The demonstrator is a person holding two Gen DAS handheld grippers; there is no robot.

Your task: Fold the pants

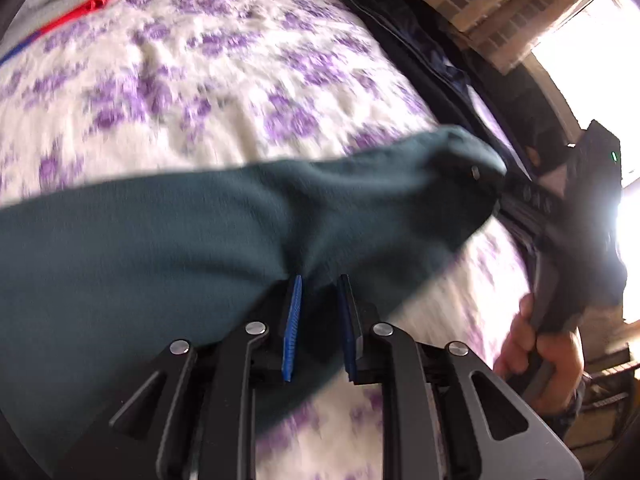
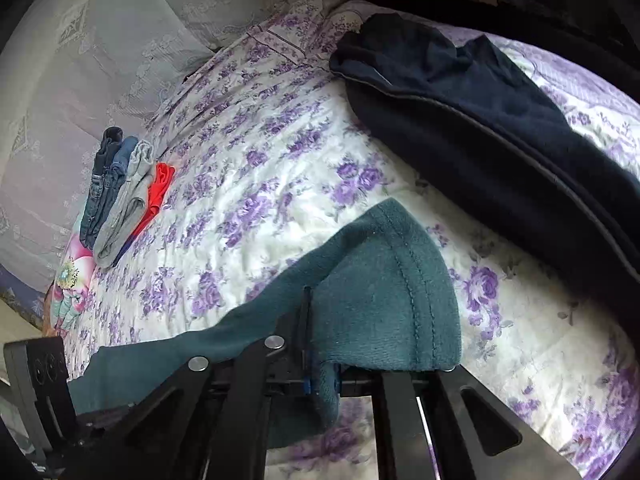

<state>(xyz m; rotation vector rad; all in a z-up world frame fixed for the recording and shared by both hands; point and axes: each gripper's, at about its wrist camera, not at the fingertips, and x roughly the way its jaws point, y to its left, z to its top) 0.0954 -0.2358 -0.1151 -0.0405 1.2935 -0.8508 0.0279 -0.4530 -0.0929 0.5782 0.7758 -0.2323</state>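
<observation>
Teal fleece pants (image 1: pixel 168 236) hang stretched between both grippers above a bed with a purple-flowered white cover (image 1: pixel 224 80). My left gripper (image 1: pixel 320 304) has its blue-padded fingers (image 1: pixel 292 328) a small gap apart with the teal cloth bunched between them. In the left wrist view my right gripper (image 1: pixel 492 178) holds the far end of the pants, with the person's hand (image 1: pixel 544 344) on its handle. In the right wrist view my right gripper (image 2: pixel 320 344) is shut on the hemmed end of the pants (image 2: pixel 384 292), which drapes over and hides the right finger.
A stack of folded clothes, denim, grey and red (image 2: pixel 120 192), lies at the far left of the bed. Dark navy garments (image 2: pixel 460 120) are piled at the right. A grey patterned headboard (image 2: pixel 80 60) and a bright window (image 1: pixel 600 52) border the bed.
</observation>
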